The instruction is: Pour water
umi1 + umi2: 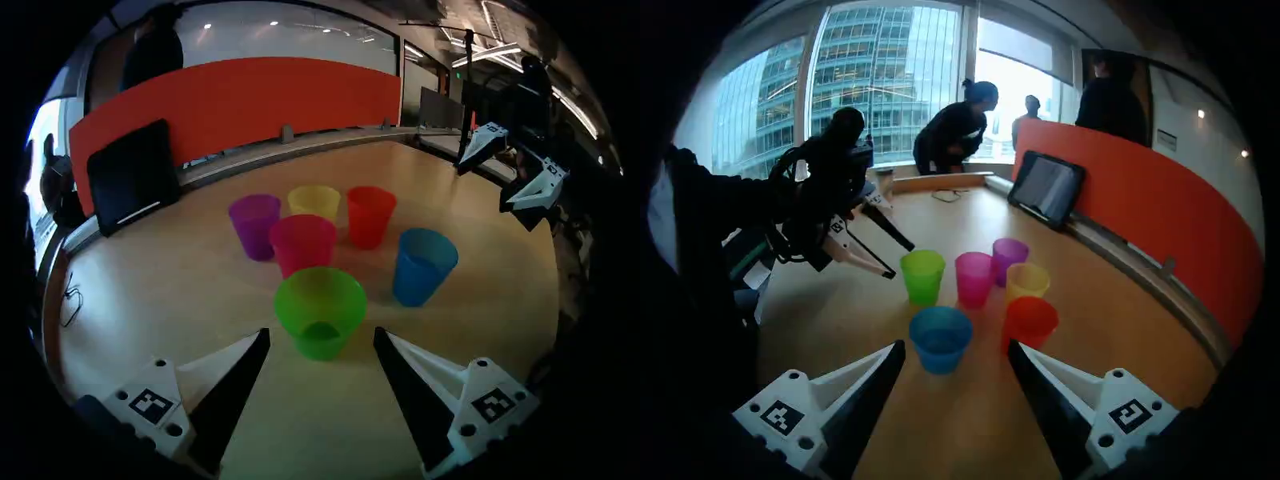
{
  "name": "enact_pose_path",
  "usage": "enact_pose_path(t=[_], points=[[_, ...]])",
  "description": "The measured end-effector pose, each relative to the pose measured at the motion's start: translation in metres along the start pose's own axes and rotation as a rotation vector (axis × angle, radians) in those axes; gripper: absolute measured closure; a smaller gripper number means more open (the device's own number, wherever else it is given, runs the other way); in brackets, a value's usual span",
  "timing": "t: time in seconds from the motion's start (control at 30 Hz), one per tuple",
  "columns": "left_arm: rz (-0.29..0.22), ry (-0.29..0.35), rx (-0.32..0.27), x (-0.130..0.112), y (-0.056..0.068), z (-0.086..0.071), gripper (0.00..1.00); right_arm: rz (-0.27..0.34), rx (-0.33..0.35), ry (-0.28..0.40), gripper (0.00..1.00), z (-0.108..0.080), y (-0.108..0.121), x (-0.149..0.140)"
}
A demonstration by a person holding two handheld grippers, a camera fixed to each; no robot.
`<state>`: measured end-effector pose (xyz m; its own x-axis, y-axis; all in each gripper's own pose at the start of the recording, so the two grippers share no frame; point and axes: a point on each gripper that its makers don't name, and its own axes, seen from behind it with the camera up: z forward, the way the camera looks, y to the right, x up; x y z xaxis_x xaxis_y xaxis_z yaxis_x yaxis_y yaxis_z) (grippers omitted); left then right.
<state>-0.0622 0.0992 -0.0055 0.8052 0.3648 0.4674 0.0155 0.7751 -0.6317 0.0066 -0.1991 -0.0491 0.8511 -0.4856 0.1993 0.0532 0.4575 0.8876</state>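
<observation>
No legible text, number or brand can be read. Each finger of the left gripper (pixel 320 330) carries one square black-and-white coded marker (pixel 150 405). Each finger of the right gripper (pixel 954 344) carries a similar fiducial square (pixel 1128 416). The lettering on a small white wall plate (pixel 1166 140) is too small to read.

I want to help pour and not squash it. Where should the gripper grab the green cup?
Probably take the green cup by its side wall, partway below the rim, straight in from the left gripper. It stands upright, round, wider at the top, lined up with that gripper's open fingers. Its near side is free; the pink cup crowds the far side.
</observation>
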Motion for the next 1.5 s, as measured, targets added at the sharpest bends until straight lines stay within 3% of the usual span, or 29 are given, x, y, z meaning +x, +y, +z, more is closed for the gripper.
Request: enact_pose_path(t=[0.8,1.07,1.27,1.5], points=[[-0.015,-0.047,-0.05,0.003,-0.002,0.035,0.03,0.001,0.049,-0.06,0.01,0.045,-0.006,-0.027],[0.002,-0.053,-0.041,0.004,-0.004,0.042,0.03,0.004,0.055,-0.059,0.01,0.049,-0.005,-0.027],[0.013,-0.052,-0.021,0.004,-0.009,0.044,0.14,0.006,0.059,-0.059,0.01,0.051,-0.005,-0.026],[0.009,-0.038,-0.006,0.007,-0.013,0.042,0.14,0.003,0.066,-0.064,0.01,0.058,-0.007,-0.029]])
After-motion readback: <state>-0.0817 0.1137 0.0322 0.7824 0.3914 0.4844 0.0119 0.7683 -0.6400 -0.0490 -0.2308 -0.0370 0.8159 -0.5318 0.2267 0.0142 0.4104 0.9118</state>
